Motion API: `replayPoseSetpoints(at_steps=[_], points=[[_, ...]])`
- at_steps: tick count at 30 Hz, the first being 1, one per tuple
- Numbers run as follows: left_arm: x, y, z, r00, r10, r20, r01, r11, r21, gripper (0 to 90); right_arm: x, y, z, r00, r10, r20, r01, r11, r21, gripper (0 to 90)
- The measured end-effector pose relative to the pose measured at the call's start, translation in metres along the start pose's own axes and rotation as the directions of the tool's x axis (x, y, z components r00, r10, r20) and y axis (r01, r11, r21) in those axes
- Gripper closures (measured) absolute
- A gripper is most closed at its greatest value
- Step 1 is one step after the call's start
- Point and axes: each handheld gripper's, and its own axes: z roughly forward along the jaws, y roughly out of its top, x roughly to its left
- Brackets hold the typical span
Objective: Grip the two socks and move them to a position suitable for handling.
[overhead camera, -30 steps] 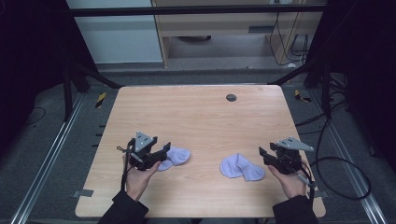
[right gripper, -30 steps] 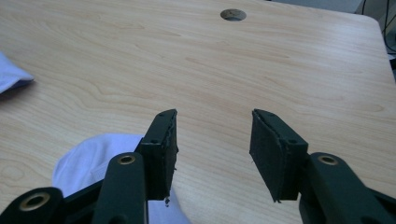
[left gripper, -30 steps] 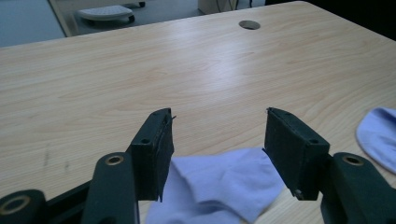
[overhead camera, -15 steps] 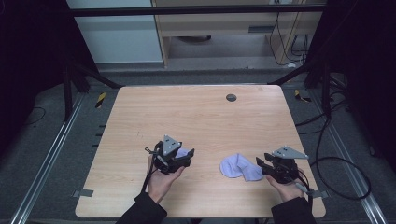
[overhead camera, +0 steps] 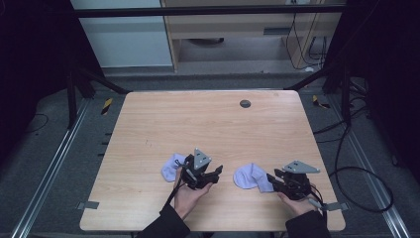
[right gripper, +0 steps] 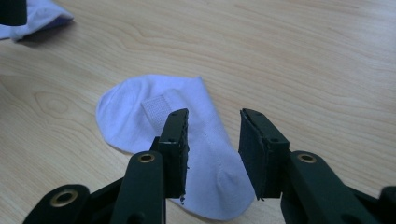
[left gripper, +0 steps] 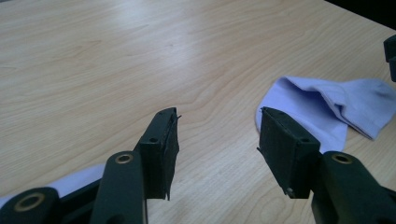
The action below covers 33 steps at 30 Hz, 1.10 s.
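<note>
Left hand-held gripper [overhead camera: 214, 172], jaws apart and narrowing, nears the right sock [overhead camera: 250, 176]; right hand-held gripper [overhead camera: 271, 179], closing, straddles it unclamped.

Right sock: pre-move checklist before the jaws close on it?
1. Right gripper over the right sock: ok, the jaws straddle its near end.
2. Right jaws not yet pressing cloth: ok; they have just been closing, with a gap on both sides of the sock.
3. Right sock flat on the table: ok, one small fold near the middle.
4. Left gripper free: ok, jaws open on bare wood and just been closing a little.
5. Left sock out of the way: ok, it lies behind the left gripper, apart from the right sock.
6. Jaws low enough to catch the cloth: cannot tell.
</note>
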Motion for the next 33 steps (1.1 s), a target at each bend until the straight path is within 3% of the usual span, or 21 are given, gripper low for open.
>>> replayPoseSetpoints(at_steps=[15, 33], points=[[-0.023, -0.002, 0.028, 0.9981, 0.021, 0.058, -0.025, 0.9982, 0.055, 51.8, 0.009, -0.011, 0.005, 0.9991, -0.004, -0.042, 0.006, 0.999, 0.043, 65.3], [-0.043, -0.007, 0.06, 0.9966, 0.04, 0.073, -0.048, 0.9913, 0.122, 54.0, 0.017, -0.017, 0.021, 0.9966, -0.041, -0.071, 0.049, 0.992, 0.115, 64.0]])
